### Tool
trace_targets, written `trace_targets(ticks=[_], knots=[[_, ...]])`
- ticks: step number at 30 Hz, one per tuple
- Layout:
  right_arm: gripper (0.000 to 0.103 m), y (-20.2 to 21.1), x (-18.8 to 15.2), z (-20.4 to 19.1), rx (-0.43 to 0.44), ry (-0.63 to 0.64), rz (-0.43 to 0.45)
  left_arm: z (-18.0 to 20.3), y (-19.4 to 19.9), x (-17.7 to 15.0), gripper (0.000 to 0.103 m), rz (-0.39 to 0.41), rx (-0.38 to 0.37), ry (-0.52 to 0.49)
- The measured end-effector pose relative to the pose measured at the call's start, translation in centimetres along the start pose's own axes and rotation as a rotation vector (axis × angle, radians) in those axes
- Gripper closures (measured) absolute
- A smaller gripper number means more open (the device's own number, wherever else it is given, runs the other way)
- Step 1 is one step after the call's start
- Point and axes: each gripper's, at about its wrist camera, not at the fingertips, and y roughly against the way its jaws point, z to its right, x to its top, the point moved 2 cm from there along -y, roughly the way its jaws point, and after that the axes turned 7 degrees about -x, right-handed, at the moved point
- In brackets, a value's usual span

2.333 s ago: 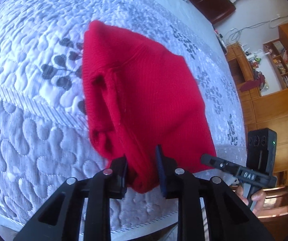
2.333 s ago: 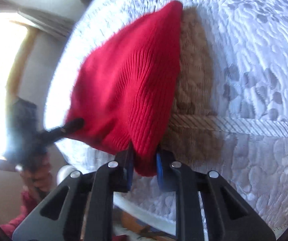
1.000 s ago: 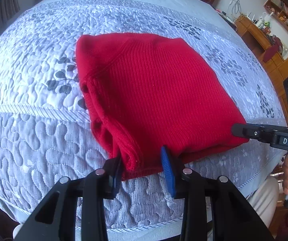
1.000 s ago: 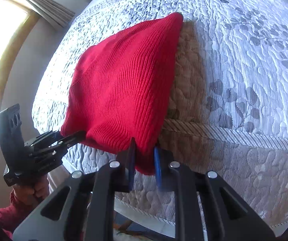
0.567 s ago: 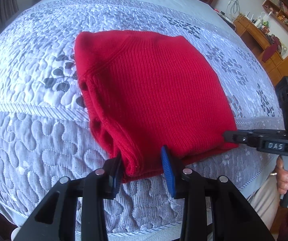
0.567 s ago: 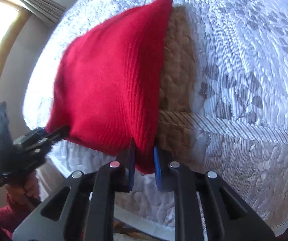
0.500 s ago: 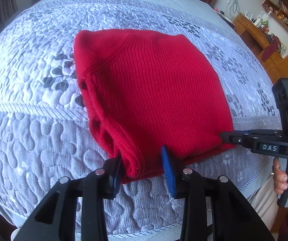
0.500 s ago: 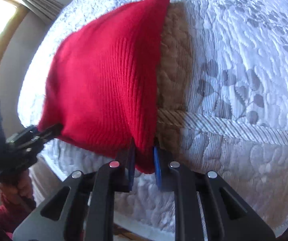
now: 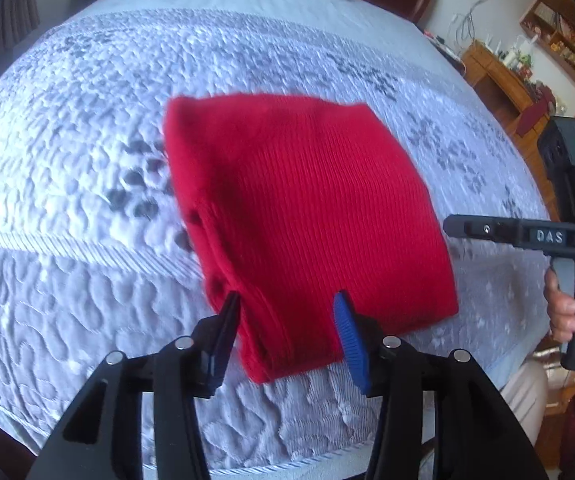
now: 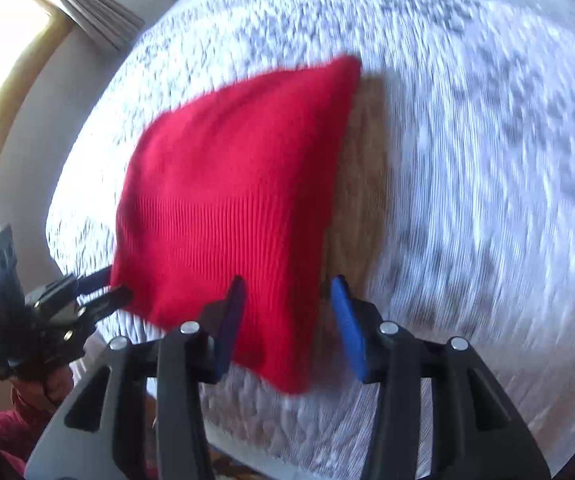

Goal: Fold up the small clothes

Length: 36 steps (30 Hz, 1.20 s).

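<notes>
Left wrist view has your left gripper (image 9: pixel 287 322) pointing steeply down at the near corner of the red sweater (image 9: pixel 307 216), which lies folded flat on the grey quilted bed (image 9: pixel 67 240). Its jaws have just been opening: the corner sits between the pads, but the blue pad (image 9: pixel 351 340) and the black one (image 9: pixel 225 328) stand clear of the knit on either side, so nothing is gripped. Off to the right in that view, your right gripper (image 9: pixel 453 227) has drawn back from the sweater's other near corner, with a strip of quilt showing between its tip and the cloth, and your right hand (image 9: pixel 567 304) is wrapped round the handle.

From the right wrist view, blurred by motion, your right gripper (image 10: pixel 287 316) also has jaws that have just been opening. The sweater's (image 10: pixel 239 208) corner lies partly between the pads without being pinched. The sweater's right edge throws a brownish shadow on the bed (image 10: pixel 487 160). At the lower left your left gripper (image 10: pixel 117 286) meets the far corner, its two tips parted.
</notes>
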Motion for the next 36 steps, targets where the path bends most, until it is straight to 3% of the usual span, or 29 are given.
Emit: trace_targets(ticks=[5, 8, 12, 13, 15, 17, 23, 25, 28, 29, 30, 32, 34, 36], knots=[[0.052, -1.0, 6.8, 1.2, 0.001, -0.036, 0.019, -2.1, 0.2, 3.8, 0.05, 0.042, 0.048, 0.04], [0.046, -2.8, 9.6, 1.8, -0.001, -0.071, 0.003, -3.4, -1.0, 6.3, 0.05, 0.043, 0.063, 0.068], [0.047, -5.4, 12.6, 3.2, 0.031, -0.127, -0.038, -4.9, -2.8, 9.1, 0.05, 0.042, 0.09, 0.106], [0.051, -5.9, 13.1, 3.4, 0.042, -0.139, -0.049, -5.2, -3.1, 9.5, 0.05, 0.04, 0.095, 0.111], [0.091, -6.8, 13.9, 3.4, 0.056, -0.143, -0.067, -5.7, -4.0, 10.0, 0.051, 0.026, 0.105, 0.117], [0.099, -7.2, 14.4, 3.6, 0.029, -0.136, -0.071, -5.9, -4.7, 9.8, 0.051, 0.015, 0.109, 0.121], [0.1, -9.7, 14.6, 5.1, -0.04, -0.162, -0.105, -7.0, -6.1, 9.0, 0.044, 0.008, 0.098, 0.137], [0.099, -10.2, 14.3, 5.2, -0.038, -0.157, -0.098, -7.3, -6.2, 9.0, 0.044, 0.002, 0.079, 0.157], [0.083, -9.0, 14.2, 5.0, -0.023, -0.149, -0.072, -7.4, -5.1, 9.2, 0.046, -0.001, 0.078, 0.167], [0.071, -8.4, 14.1, 4.8, -0.02, -0.142, -0.064, -7.4, -4.5, 9.2, 0.046, 0.011, 0.083, 0.165], [0.065, -7.5, 13.9, 4.5, -0.019, -0.125, -0.05, -7.4, -3.5, 9.1, 0.045, 0.033, 0.088, 0.157], [0.063, -5.8, 13.3, 3.9, -0.026, -0.088, -0.033, -7.8, -1.9, 8.8, 0.032, 0.053, 0.09, 0.155], [0.058, -4.2, 12.2, 3.4, -0.013, -0.063, -0.016, -8.4, -1.0, 8.2, 0.03, 0.058, 0.092, 0.168], [0.047, -3.0, 10.7, 3.2, 0.001, -0.051, -0.01, -9.3, -0.9, 7.5, 0.03, 0.038, 0.079, 0.191]])
